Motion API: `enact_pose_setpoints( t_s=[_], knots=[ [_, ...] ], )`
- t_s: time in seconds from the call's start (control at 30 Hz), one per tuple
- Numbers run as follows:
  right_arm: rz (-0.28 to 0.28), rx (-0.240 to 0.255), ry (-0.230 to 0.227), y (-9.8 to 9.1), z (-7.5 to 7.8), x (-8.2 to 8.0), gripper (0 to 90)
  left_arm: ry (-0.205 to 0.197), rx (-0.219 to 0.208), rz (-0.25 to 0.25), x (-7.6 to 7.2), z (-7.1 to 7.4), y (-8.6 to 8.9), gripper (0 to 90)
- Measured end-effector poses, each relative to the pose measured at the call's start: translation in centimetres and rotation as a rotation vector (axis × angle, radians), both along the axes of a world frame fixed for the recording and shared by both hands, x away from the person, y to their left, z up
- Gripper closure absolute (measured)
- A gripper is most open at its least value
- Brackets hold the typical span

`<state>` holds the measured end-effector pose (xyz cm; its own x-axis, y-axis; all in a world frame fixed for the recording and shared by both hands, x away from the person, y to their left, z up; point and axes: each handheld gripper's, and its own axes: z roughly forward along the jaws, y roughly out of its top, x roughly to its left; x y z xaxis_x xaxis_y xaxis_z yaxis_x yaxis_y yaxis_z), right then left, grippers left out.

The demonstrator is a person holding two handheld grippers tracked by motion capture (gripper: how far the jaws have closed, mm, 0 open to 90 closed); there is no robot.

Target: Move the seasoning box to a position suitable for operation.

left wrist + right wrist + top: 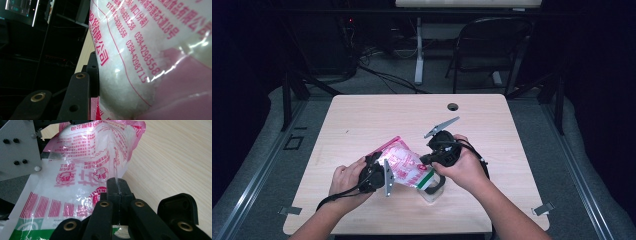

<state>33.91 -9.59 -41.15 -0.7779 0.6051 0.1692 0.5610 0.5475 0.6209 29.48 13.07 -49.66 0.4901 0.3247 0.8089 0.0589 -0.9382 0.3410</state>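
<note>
- Right now the salt bag (404, 165), a clear pouch with pink print holding white granules, hangs tilted above the near middle of the table (362, 120), its lower end pointing down into a clear jar (432, 187) that stands on the wood.
- Your left gripper (379, 172) grips the bag's upper, bulging end: in the left gripper view 1 black jaw presses into the filled plastic (130, 62), so the pouch sits pinched between the fingers, which stand partly apart around its bulk.
- Your right gripper (117, 192) has its 2 fingers pressed together on a thin fold of film near the bag's lower end, just above the jar's mouth.
- Likely risk 1: that pinch holds film alone; if it slides out, the mouth of the bag swings off the jar and grains scatter over the table.
- Likely risk 2: tilt the left end up too fast and the granules rush down in a lump, overshooting the rim.
- Likely risk 3: the jar stands free on the wood, close under your right hand (464, 170); a nudge from the gripper could tip or shove it.
- Whether the bag is cut open at its lower end, I cannot tell.
</note>
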Motion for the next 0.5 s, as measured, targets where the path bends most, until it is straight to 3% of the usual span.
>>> enact_pose_setpoints(
  t_s=[0.5],
  knots=[
    [-0.021, 0.002, -0.001, -0.46, -0.34, 0.1, 90.0, -0.038, 0.059, 0.0, 0.07, 0.17, -0.6, 67.7]
  ],
)
